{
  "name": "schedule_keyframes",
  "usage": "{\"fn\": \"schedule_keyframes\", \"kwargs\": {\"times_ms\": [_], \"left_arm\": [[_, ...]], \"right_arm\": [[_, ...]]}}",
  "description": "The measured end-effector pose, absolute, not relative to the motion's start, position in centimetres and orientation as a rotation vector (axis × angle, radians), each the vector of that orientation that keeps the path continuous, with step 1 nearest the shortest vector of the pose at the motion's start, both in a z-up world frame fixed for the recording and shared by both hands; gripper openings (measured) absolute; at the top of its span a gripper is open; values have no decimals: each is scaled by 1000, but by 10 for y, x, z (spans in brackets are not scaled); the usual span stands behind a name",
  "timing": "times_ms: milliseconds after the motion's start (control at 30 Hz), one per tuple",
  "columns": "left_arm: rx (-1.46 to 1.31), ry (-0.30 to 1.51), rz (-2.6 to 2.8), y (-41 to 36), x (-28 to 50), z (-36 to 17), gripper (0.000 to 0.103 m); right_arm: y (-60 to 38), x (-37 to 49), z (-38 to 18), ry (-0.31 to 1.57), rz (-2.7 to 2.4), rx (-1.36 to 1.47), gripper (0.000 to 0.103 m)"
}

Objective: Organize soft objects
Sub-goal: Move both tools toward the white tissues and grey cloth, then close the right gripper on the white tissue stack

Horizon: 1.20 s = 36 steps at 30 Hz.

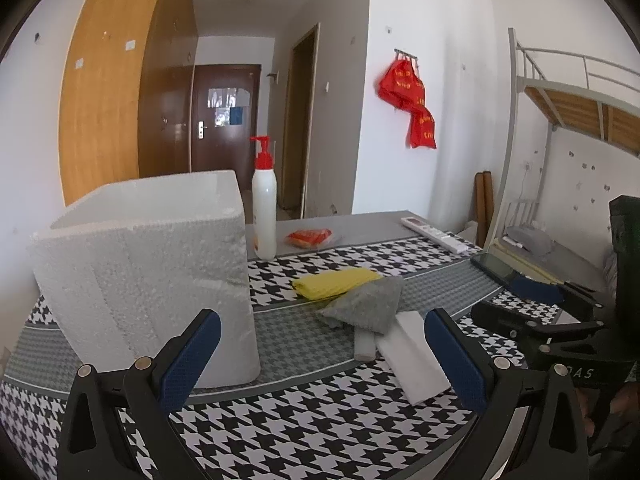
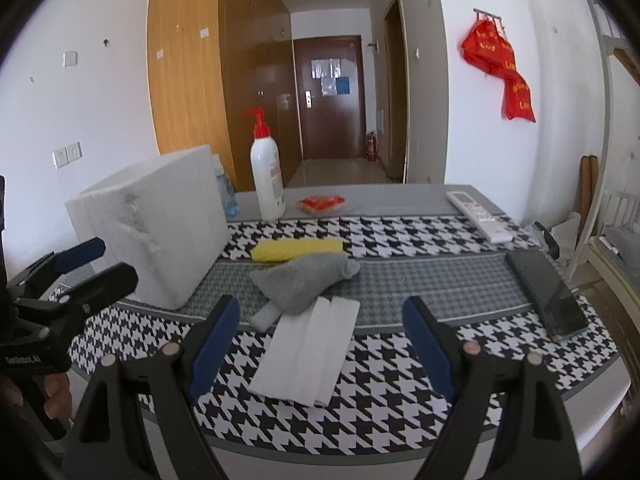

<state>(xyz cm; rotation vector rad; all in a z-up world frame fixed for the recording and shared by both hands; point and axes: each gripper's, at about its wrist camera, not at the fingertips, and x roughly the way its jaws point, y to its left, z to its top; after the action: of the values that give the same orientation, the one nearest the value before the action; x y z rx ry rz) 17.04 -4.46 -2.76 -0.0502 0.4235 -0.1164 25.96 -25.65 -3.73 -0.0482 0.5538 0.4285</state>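
A grey fuzzy cloth lies mid-table, overlapping a yellow cloth behind it. White foam sponges lie in front of the grey cloth. A white foam box stands at the left. My left gripper is open, with nothing between its blue pads, close beside the box's near corner. My right gripper is open above the white sponges and holds nothing. Each gripper shows at the edge of the other's view.
A white pump bottle with a red top and a small orange packet stand at the back. A remote and a dark phone lie at the right. A bunk bed stands beyond the table.
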Motion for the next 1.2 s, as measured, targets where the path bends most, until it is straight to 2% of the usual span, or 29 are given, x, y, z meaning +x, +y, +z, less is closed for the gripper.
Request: {"fn": "schedule_keyframes", "kwargs": {"times_ms": [567,667,833,900,1133,1200], "left_arm": [[-49,508,-66,-37,187,-49,102],[-45,517,-63,-37,189,-50,102],[-43,530,-65,-37,193,-52,102],[-42,536,-65,-38,195,-53,102],[-37,548,-69,-41,198,-55,102],[-35,552,-70,-42,199,-56,102]], "right_arm": [[-237,283,-80,701,464,-94,86],[-233,287,-85,725,470,-106,74],[-230,293,-93,766,470,-116,64],[-229,295,-97,786,473,-120,53],[-229,297,-101,808,471,-131,35],[-229,299,-101,809,477,-133,25]]}}
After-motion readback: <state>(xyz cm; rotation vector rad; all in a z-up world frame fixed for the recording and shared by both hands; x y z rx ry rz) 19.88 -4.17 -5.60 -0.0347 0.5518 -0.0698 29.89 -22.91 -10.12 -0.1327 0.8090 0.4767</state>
